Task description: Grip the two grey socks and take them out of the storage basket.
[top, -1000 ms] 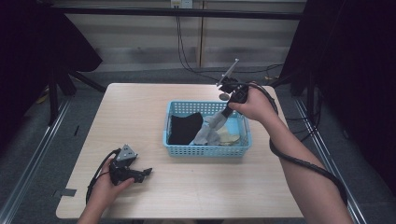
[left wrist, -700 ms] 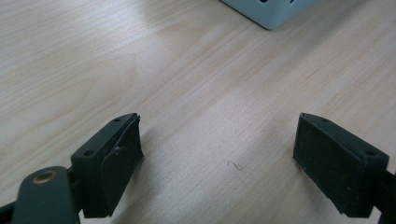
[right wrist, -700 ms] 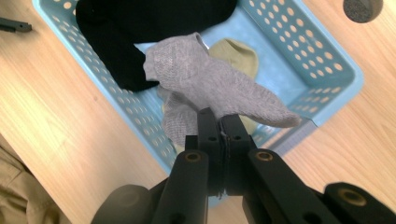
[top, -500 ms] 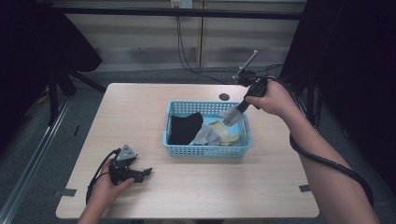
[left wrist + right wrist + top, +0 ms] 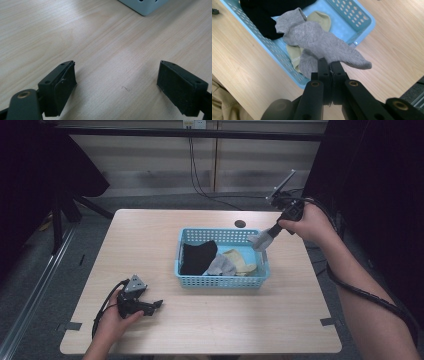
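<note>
the part of the grey sock (image 5: 319,37) caught between the right gripper (image 5: 329,65) jaws is hidden; in the right gripper view the jaws are pressed tight together on its fabric, and the rest of the sock spreads out ahead of them. from the high view the sock (image 5: 260,240) is a small pale flap at the gripper's tip (image 5: 266,236), lifted above the far right corner of the blue basket (image 5: 220,281), and its shape there is hard to make out. the person's right forearm runs off the bottom right edge of that view.

inside the basket (image 5: 269,45) a black cloth (image 5: 197,256) fills the left half, with another grey sock (image 5: 222,265) and a pale yellow sock (image 5: 243,261) lying beside it, partly overlapping. in the right gripper view the held sock covers much of the yellow one (image 5: 319,17).

the left gripper (image 5: 151,306) rests on the wooden table (image 5: 150,235) near the front left, well apart from the basket, held by the left hand (image 5: 114,320). its jaws stand wide apart with nothing but bare table (image 5: 100,37) between them. a basket corner (image 5: 143,6) is cut off at the top of the left gripper view.
</note>
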### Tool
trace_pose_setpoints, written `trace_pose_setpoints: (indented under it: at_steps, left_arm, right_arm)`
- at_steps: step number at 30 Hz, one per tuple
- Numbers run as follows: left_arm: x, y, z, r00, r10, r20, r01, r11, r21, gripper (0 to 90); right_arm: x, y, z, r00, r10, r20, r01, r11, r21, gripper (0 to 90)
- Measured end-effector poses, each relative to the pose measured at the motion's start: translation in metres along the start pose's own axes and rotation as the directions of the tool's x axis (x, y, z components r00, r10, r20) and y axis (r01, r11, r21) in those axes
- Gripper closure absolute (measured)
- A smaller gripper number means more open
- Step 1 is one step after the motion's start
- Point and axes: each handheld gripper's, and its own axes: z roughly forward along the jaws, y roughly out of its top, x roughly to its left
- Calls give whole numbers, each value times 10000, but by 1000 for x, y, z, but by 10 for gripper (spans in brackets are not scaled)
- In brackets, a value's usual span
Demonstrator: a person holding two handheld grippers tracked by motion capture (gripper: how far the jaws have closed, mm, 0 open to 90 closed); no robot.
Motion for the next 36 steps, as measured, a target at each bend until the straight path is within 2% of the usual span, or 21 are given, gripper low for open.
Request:
trace_pose_setpoints:
  at_steps: [8,17,20,22,28,33,36]
  left_arm:
    - [0,0,0,10000,2,0,-2,10000,1,148]
    - [0,0,0,10000,-4,-1,4,10000,-4,148]
    - [0,0,0,10000,-2,-1,2,10000,-2,148]
    - [0,0,0,10000,0,1,0,10000,1,148]
    - [0,0,0,10000,2,-1,-2,10000,1,148]
    - [0,0,0,10000,-2,-28,2,10000,-27,148]
    - [0,0,0,10000,3,-32,-3,10000,-25,148]
  right_arm:
    - [-14,-15,-2,9995,300,116,-299,9996,-10,888]
    - [-37,-35,-7,9952,951,235,-944,9952,-272,888]
    - [-41,-39,-6,9944,1012,297,-1002,9944,-349,887]
    - [-47,-45,-1,9934,1102,324,-1093,9936,-266,887]
    - [-51,-53,12,9903,1365,248,-1360,9905,-177,887]
    - [-57,-61,35,9890,1473,129,-1474,9891,75,887]
    - [-59,-64,41,9881,1533,141,-1536,9880,187,887]
